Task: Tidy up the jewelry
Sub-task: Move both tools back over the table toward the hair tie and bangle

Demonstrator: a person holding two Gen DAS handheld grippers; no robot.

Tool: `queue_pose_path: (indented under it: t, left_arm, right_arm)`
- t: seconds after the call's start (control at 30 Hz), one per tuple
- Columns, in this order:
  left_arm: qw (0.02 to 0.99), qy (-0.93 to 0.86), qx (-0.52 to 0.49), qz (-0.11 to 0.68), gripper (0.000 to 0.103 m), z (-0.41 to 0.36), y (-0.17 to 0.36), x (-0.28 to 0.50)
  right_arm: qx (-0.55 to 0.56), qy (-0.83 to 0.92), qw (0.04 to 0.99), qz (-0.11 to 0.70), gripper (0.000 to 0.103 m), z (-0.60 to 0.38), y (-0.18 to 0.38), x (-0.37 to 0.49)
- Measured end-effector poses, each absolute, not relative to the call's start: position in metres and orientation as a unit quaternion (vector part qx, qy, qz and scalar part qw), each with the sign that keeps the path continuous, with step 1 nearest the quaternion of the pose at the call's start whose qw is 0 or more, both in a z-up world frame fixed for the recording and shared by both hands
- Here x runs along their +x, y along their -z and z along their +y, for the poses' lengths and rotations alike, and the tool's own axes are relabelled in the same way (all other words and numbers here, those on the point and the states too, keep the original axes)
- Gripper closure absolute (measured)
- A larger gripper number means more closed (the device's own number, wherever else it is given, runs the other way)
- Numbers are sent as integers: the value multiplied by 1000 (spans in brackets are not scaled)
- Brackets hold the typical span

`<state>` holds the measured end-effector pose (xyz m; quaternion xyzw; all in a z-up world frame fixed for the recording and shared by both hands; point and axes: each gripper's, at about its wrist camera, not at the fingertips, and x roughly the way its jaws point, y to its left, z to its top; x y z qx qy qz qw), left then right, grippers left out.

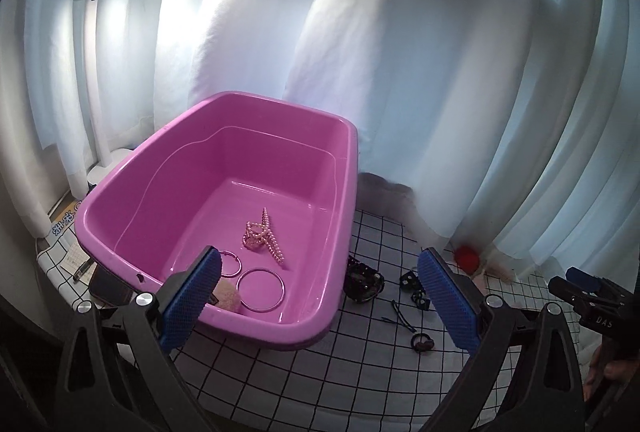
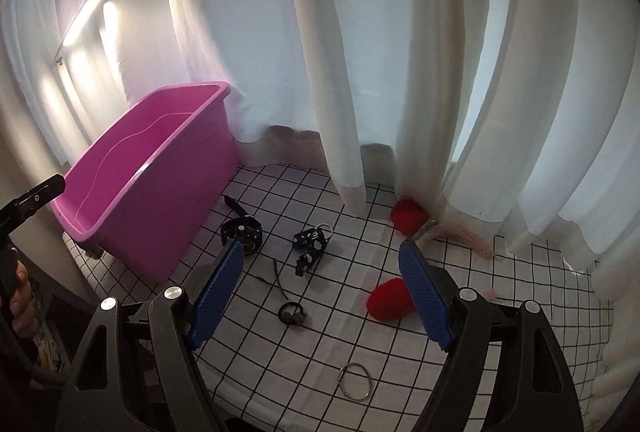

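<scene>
Left gripper (image 1: 320,280): jaws stand wide apart, nothing between the blue pads (image 1: 448,300). It is held over the near corner of the pink tub (image 1: 168,168), pointing down and forward.

Inside the tub, just ahead of the left finger: two silver bangles, a larger one (image 1: 260,289) and a smaller one (image 1: 229,263), and a pale fuzzy scrunchie (image 1: 228,295) partly hidden behind that finger. Further ahead on the tub floor lies a pearl hair claw (image 1: 262,237).

Between the left gripper's fingers, on the grid-patterned cloth (image 1: 320,384) outside the tub: a black hair claw (image 1: 362,282) beside the tub wall, small black clips (image 1: 412,282), thin hairpins (image 1: 400,316) and a dark hair tie (image 1: 422,342).

Right gripper (image 2: 322,288): jaws likewise open wide, empty. It hovers above the cloth with the tub (image 2: 160,200) ahead and to its left.

Between its fingers and ahead: the black hair claw (image 2: 242,230), the black clips (image 2: 308,240), the hairpins (image 2: 276,278) and the dark hair tie (image 2: 290,316). A red fuzzy scrunchie (image 2: 386,300) lies just beside the right finger's inner face. A second red item (image 2: 406,216) sits further ahead at the foot of the white curtain (image 2: 360,52). A silver ring bangle (image 2: 356,380) lies on the cloth nearest the camera, below the fingertips.

A person's hand (image 2: 20,296) is visible at the far left of the right wrist view.
</scene>
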<state>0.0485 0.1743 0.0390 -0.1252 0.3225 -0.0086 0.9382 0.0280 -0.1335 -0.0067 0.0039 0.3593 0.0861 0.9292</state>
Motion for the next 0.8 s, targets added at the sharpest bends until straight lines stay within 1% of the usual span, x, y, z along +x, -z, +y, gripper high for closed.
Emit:
queue_pose_path:
  t: [0.13, 0.37, 0.53, 0.63, 0.8]
  left_arm:
    - [932, 40, -104, 344, 6, 128, -26, 43]
    - [914, 45, -59, 398, 6, 62, 28, 33]
    - [906, 26, -39, 421, 6, 38, 69, 31]
    - [902, 25, -24, 431, 6, 25, 88, 30]
    - [894, 47, -5, 445, 6, 14, 115, 38]
  right_arm:
    - [27, -66, 928, 365, 27, -161, 32, 4]
    - [61, -55, 917, 390, 27, -194, 86, -26]
    - [78, -55, 906, 413, 27, -209, 132, -37]
    - [90, -59, 903, 416, 27, -212, 150, -41]
    - [71, -65, 901, 423, 27, -202, 172, -35]
